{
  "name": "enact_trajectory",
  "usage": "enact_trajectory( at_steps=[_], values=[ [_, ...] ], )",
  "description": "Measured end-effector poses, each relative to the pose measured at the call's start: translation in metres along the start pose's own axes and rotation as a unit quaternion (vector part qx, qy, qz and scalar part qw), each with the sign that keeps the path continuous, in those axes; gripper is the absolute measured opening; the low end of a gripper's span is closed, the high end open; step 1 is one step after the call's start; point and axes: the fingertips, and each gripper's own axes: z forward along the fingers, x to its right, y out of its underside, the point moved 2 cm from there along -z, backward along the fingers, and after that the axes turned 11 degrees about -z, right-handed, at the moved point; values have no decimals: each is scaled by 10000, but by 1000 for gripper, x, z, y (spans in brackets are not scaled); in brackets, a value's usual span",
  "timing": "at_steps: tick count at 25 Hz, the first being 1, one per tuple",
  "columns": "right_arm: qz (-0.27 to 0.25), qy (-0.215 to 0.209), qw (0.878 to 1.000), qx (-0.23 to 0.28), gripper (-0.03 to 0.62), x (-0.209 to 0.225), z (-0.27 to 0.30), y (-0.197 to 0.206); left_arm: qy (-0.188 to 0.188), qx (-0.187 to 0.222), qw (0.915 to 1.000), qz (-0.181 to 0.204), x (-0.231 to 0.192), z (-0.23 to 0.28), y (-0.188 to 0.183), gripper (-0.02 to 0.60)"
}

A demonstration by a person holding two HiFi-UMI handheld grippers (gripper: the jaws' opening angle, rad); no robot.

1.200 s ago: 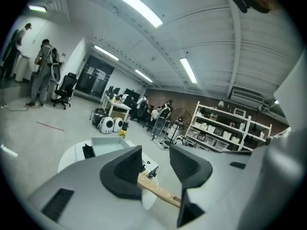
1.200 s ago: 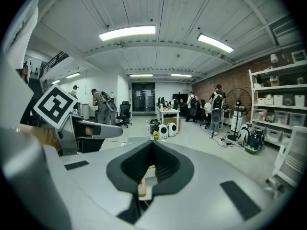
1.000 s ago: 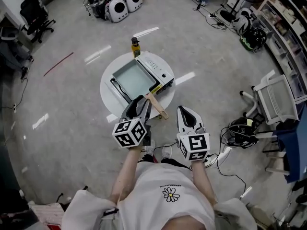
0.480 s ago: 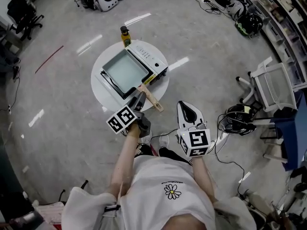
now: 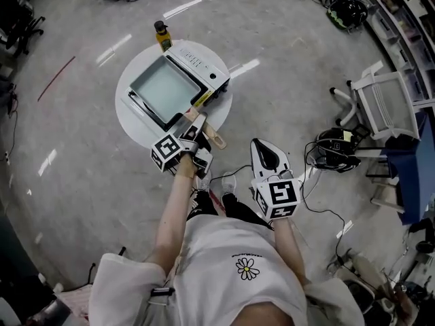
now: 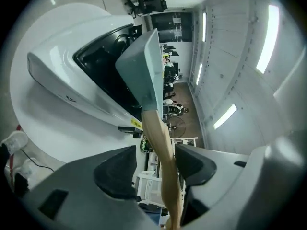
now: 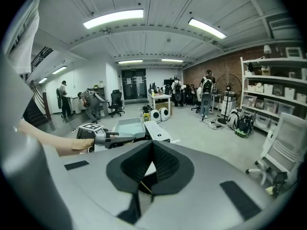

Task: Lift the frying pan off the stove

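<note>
Wooden handle [image 6: 160, 143] of the frying pan [image 5: 163, 90] sits between the closing jaws of the left gripper [image 5: 192, 131], unpinched; the right gripper [image 5: 266, 156] hangs clenched, empty.

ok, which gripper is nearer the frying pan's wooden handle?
Left. The left gripper is right at the wooden handle, which runs between its closing jaws, the pads not pressing on it yet. The right gripper hangs back, well clear of the handle, jaws together.

Round white table [image 5: 131, 119], stove [image 5: 198, 67] on it, bottle [image 5: 162, 37] at edge
</note>
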Motion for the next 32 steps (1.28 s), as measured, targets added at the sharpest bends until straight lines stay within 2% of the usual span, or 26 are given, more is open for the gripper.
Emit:
enact_trajectory(
  at_steps=[10,15,19,22,26,32],
  values=[
    [104,28,9995,-305,3,2,1,21,491,-309,9979,-284,7,27,-6,129],
    [105,42,9993,-347,3,1,2,23,590,-437,9965,-401,13,35,-4,80],
    [99,37,9993,-352,3,-4,3,24,699,-425,9951,-549,7,37,-7,61],
    [107,35,9992,-375,3,-6,2,26,607,-466,9948,-666,-1,38,-6,44],
    [124,-4,9992,-373,3,-10,1,27,818,-482,9920,-827,10,39,-1,38],
    [114,-108,9993,-348,3,-18,6,26,853,-515,9922,-747,7,41,-3,32]
  ],
)
